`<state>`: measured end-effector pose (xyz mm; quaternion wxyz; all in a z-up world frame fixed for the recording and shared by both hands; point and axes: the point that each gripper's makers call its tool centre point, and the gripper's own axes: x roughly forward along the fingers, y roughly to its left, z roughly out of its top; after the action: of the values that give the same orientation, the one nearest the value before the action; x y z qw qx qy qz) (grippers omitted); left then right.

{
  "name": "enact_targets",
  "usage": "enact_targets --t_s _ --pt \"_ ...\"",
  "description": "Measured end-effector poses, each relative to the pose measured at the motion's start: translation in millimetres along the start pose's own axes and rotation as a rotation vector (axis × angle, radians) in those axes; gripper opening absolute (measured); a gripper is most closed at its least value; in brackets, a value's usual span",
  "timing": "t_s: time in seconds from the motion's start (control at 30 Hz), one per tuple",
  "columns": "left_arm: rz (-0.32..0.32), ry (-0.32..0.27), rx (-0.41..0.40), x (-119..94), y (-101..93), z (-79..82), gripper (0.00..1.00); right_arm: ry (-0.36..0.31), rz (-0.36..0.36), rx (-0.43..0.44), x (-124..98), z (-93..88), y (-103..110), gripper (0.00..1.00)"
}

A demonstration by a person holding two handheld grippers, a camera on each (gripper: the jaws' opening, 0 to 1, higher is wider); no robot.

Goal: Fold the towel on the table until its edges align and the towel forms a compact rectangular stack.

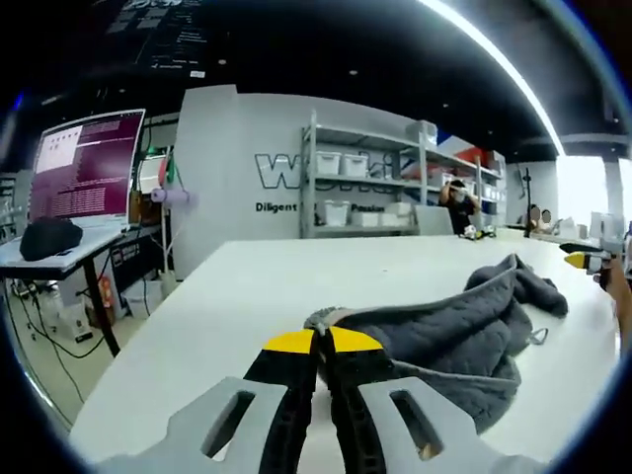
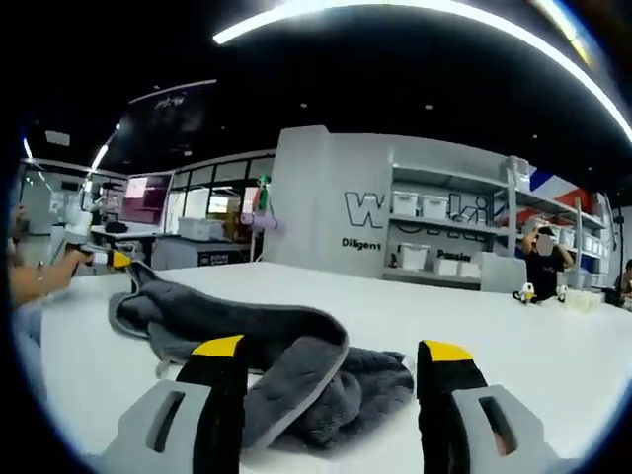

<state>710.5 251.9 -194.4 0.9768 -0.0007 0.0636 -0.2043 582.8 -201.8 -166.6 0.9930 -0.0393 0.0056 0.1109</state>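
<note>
Bench, white and wide, carries a crumpled grey towel near its front edge. Left claw is closed, pinching the towel's near hem. Right claw stands open around a fold. The towel looks soft, light and floppy; corners seem the best hold.

Lab or workshop-office around me: big white table, metal shelving with white storage bins, large monitor on side desk, grey wall with lettering, ceiling strip lights, person working behind.
</note>
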Motion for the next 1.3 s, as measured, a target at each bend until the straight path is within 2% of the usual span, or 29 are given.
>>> enact_targets --t_s 0.1,0.2,0.3,0.47,0.57,0.7,0.83,0.93,1.0,1.1,1.13,1.23,1.3 --pt "-0.012 -0.002 0.005 -1.6 -4.5 0.0 0.03 0.020 0.028 0.025 -13.6 -5.4 9.7 0.59" --pt "-0.018 -0.002 0.014 -2.6 -5.5 -0.1 0.03 0.031 0.053 0.047 -27.8 -12.6 18.4 0.49" --pt "-0.021 -0.002 0.016 -2.2 -3.9 0.7 0.03 0.107 0.093 0.042 -37.8 -32.2 30.4 0.41" --pt "-0.030 -0.005 0.013 -3.8 -6.0 2.1 0.03 0.189 0.134 0.020 -33.4 -56.5 41.4 0.34" --pt "-0.034 -0.001 0.024 -5.3 -8.6 -0.2 0.03 0.240 0.152 0.012 -31.8 -73.4 50.0 0.33" --pt "-0.042 0.004 0.012 -6.5 -11.9 -4.4 0.03 0.253 0.190 0.055 -24.1 -78.6 60.1 0.34" --pt "-0.054 0.010 0.018 -5.7 -15.0 -7.5 0.03 0.258 0.179 0.072 -16.1 -77.4 59.6 0.33" --pt "-0.057 0.016 0.026 -5.6 -15.7 -9.2 0.03 0.297 0.191 0.076 -9.7 -82.7 59.7 0.33" --pt "-0.060 0.014 0.022 -5.5 -15.5 -9.5 0.03 0.300 0.189 0.064 -9.2 -83.8 60.6 0.31" --pt "-0.059 0.016 0.020 -5.1 -14.4 -10.7 0.03 0.294 0.171 0.014 -8.9 -84.5 57.0 0.18" --pt "-0.058 0.017 0.020 -4.8 -14.3 -11.4 0.03 0.296 0.163 -0.021 -8.5 -85.0 54.5 0.16" --pt "-0.058 0.018 0.020 -4.4 -14.7 -12.8 0.03 0.303 0.163 -0.052 -7.7 -86.3 54.0 0.13" --pt "-0.060 0.020 0.020 -4.3 -15.5 -13.3 0.03 0.299 0.174 -0.070 -9.0 -85.6 55.9 0.02"
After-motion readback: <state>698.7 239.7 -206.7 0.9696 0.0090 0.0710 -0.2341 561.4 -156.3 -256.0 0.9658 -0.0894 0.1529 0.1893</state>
